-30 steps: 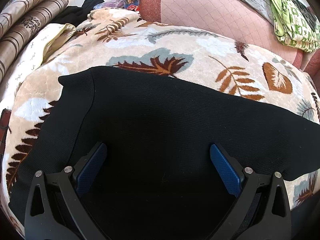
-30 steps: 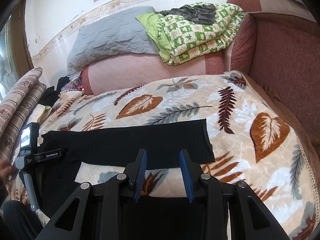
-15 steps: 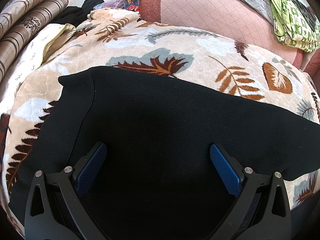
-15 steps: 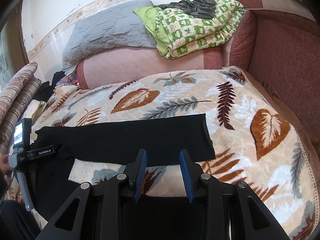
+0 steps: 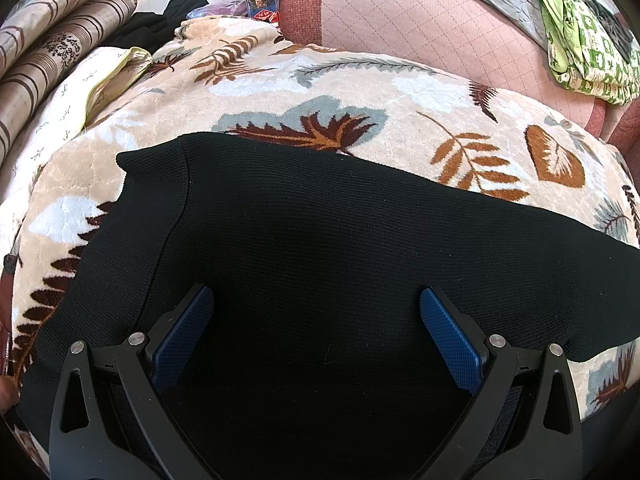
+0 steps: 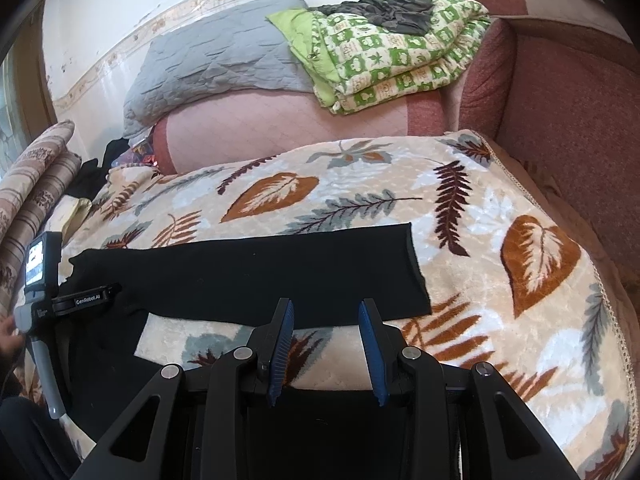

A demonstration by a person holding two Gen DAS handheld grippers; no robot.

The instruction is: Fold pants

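Note:
Black pants (image 5: 320, 248) lie spread flat on a leaf-patterned blanket (image 5: 360, 96). In the right wrist view the far leg (image 6: 248, 276) runs left to right, its hem at the right; the near leg lies under the gripper at the bottom. My left gripper (image 5: 316, 336) is wide open and empty, low over the waist end of the pants. My right gripper (image 6: 326, 344) is open and empty, above the strip of blanket between the two legs. The left gripper's handle and camera (image 6: 44, 280) show at the left of the right wrist view.
A pink bolster (image 6: 280, 128) with a grey quilt (image 6: 212, 68) and a green checked quilt (image 6: 392, 52) lies behind. A red sofa arm (image 6: 560, 120) stands at the right. Striped rolled bedding (image 5: 52, 40) and dark clothes (image 5: 160, 24) lie at the left.
The right gripper has drifted slightly, shifting its view a little. The left gripper has hardly moved. Both stay open and the pants lie as before.

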